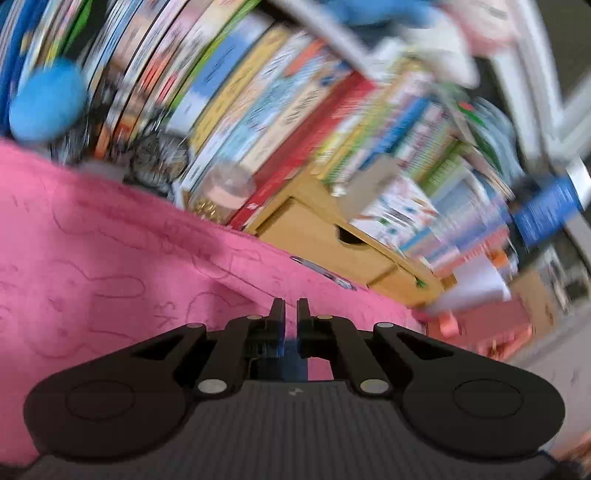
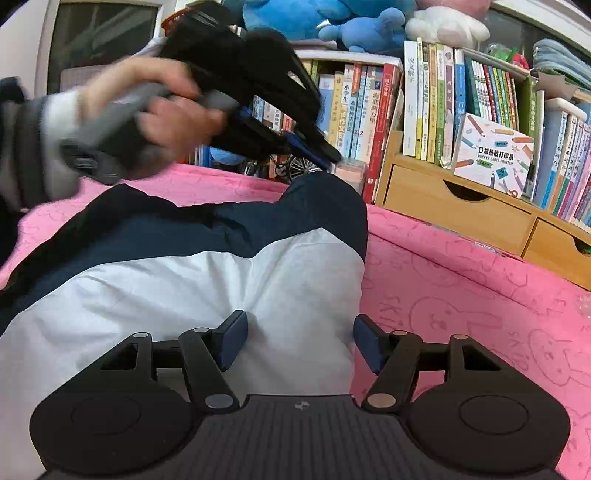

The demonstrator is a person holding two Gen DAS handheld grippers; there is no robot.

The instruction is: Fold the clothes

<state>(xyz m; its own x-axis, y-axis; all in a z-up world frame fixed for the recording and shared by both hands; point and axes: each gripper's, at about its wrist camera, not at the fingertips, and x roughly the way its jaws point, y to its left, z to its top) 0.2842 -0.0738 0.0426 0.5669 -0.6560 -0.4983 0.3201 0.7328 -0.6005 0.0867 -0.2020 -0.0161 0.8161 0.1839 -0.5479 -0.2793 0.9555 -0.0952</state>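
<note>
A navy and white garment (image 2: 207, 280) lies folded on a pink blanket (image 2: 461, 295), its navy end humped up at the far side. My right gripper (image 2: 301, 339) is open just over the white part, with cloth under the gap and neither pad pressing on it. A person's hand (image 2: 166, 110) holds my left gripper (image 2: 330, 155) in the air just above the navy hump. In the blurred left wrist view, the left gripper (image 1: 291, 314) is shut, with only the pink blanket (image 1: 92, 258) showing past its tips and no cloth seen between them.
A wooden drawer unit (image 2: 454, 210) and rows of upright books (image 2: 436, 99) stand along the blanket's far edge. Blue and white plush toys (image 2: 351, 26) sit on top. A small clear jar (image 2: 349, 173) stands by the books. Bare blanket lies to the right of the garment.
</note>
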